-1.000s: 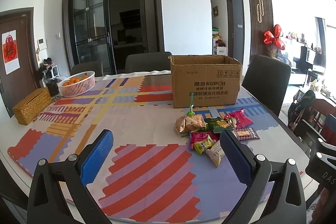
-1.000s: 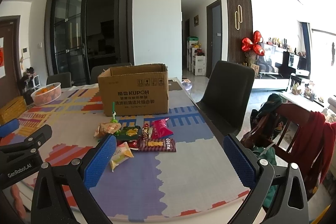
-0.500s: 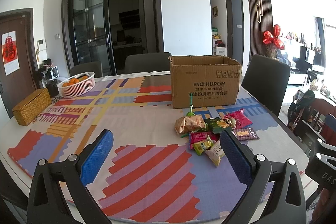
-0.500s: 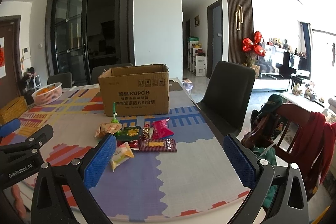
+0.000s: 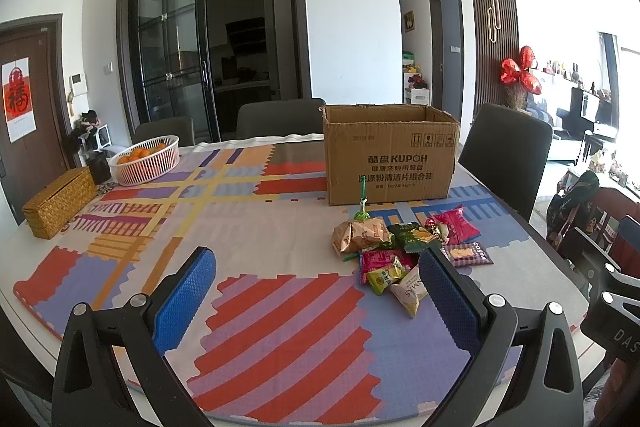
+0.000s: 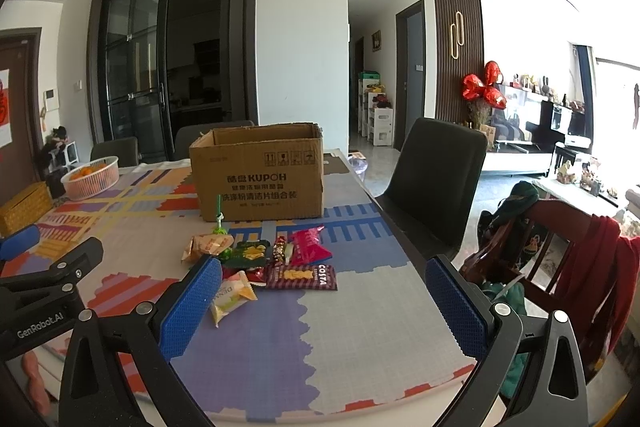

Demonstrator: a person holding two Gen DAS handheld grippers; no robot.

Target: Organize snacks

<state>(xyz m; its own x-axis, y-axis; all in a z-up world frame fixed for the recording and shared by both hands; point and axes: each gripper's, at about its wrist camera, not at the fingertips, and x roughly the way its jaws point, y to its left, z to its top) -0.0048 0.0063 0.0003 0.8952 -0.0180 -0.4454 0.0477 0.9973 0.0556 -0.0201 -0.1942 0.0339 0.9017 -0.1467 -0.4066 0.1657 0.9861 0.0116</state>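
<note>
A pile of snack packets [image 5: 404, 251] lies on the patterned table mat in front of an open cardboard box [image 5: 390, 153]. It holds a tan packet [image 5: 360, 234], a dark green bag [image 5: 412, 235], a pink bag [image 5: 456, 223] and a brown COSTA packet [image 5: 466, 254]. My left gripper [image 5: 316, 293] is open and empty, near the table's front edge, left of the pile. My right gripper [image 6: 324, 301] is open and empty, just before the pile [image 6: 264, 259]; the box [image 6: 258, 173] stands behind it.
A white basket of oranges [image 5: 145, 159] and a woven box [image 5: 58, 201] sit at the table's far left. Dark chairs [image 5: 504, 151] stand around the table. A wooden chair with red clothing [image 6: 568, 263] stands right of the table edge.
Both grippers have crept slightly forward toward the pile; the snacks and box have not moved.
</note>
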